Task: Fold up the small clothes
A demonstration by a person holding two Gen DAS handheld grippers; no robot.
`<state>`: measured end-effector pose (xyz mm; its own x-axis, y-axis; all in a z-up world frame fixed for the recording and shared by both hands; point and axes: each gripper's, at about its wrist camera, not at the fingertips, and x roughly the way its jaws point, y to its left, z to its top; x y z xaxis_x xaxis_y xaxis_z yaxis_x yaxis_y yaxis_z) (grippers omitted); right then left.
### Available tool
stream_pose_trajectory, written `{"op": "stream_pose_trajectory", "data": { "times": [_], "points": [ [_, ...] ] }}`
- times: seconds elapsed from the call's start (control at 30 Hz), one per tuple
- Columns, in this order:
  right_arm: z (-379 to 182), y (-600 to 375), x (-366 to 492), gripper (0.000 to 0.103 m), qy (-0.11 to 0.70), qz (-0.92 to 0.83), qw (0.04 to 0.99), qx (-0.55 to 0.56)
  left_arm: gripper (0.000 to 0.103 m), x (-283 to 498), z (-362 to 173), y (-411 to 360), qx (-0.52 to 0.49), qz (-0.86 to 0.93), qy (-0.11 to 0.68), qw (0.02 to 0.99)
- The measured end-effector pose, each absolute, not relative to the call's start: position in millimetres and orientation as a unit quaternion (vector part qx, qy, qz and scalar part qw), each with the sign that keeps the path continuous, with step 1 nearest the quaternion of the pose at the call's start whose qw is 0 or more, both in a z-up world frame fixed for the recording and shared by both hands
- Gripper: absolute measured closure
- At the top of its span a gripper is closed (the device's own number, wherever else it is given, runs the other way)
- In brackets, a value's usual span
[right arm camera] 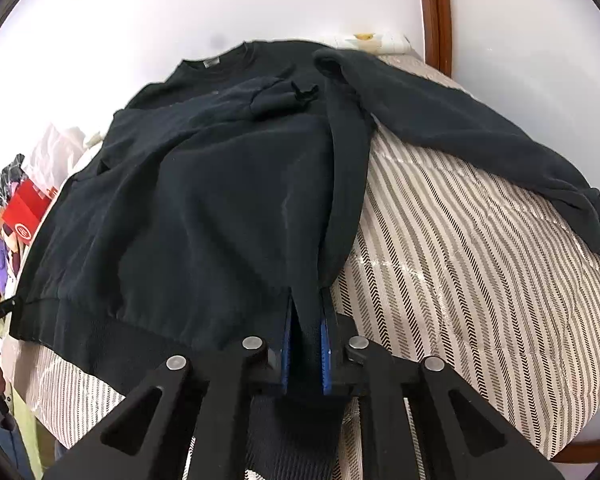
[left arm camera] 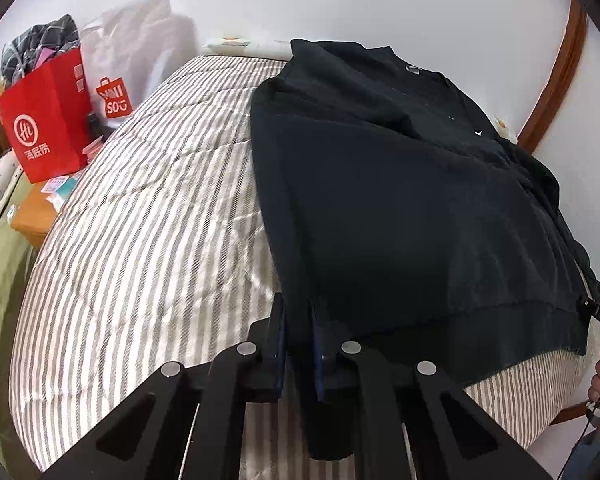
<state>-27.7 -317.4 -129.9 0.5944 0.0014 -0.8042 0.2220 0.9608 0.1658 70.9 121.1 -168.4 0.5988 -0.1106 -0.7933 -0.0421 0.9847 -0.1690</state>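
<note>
A black long-sleeved sweatshirt [left arm camera: 400, 200] lies spread on a striped bed cover [left arm camera: 152, 216], collar toward the wall. My left gripper [left arm camera: 298, 312] is shut on the hem at the sweatshirt's left corner. My right gripper [right arm camera: 308, 308] is shut on the hem at the right corner of the sweatshirt [right arm camera: 204, 208]. One sleeve [right arm camera: 460, 128] stretches out to the right over the bed cover [right arm camera: 480, 248]. The other sleeve lies folded across the chest [right arm camera: 268, 96]. Both hem corners hang slightly over the near bed edge.
A red paper bag [left arm camera: 44, 120], a white shopping bag [left arm camera: 116, 72] and piled clothes stand left of the bed on a wooden shelf. A white wall is behind the bed, with a brown wooden frame [left arm camera: 556, 76] at the right. A pillow [right arm camera: 376, 42] lies at the far end.
</note>
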Motion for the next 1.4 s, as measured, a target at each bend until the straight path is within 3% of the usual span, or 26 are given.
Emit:
{"op": "stream_pose_trajectory", "data": {
  "times": [0.47, 0.57, 0.7, 0.8, 0.87, 0.93, 1.0, 1.4],
  "points": [
    [-106, -314, -44, 0.093, 0.461, -0.059, 0.882, 0.076, 0.091, 25, -170, 123, -0.081, -0.050, 0.452, 0.887],
    [-103, -311, -34, 0.088, 0.470, -0.079, 0.878, 0.042, 0.086, 29, -167, 123, -0.080, -0.056, 0.454, 0.886],
    [-81, -309, -21, 0.056, 0.441, -0.084, 0.893, 0.040, 0.085, 40, -158, 121, -0.072, -0.048, 0.448, 0.890],
    [-65, -301, 5, 0.053, 0.424, -0.079, 0.902, 0.029, 0.085, 55, -152, 122, -0.073, -0.042, 0.447, 0.890],
    [-61, -297, 27, 0.053, 0.421, -0.073, 0.904, 0.024, 0.080, 65, -149, 123, -0.075, -0.039, 0.447, 0.890],
    [-62, -295, 54, 0.053, 0.420, -0.070, 0.904, 0.025, 0.058, 78, -147, 125, -0.080, -0.032, 0.445, 0.891],
    [-66, -295, 80, 0.053, 0.425, -0.069, 0.902, 0.036, 0.045, 89, -143, 127, -0.085, -0.026, 0.434, 0.897],
    [-123, -331, 210, 0.053, 0.477, -0.096, 0.864, 0.130, 0.045, 167, -142, 125, -0.067, -0.004, 0.429, 0.901]
  ]
}}
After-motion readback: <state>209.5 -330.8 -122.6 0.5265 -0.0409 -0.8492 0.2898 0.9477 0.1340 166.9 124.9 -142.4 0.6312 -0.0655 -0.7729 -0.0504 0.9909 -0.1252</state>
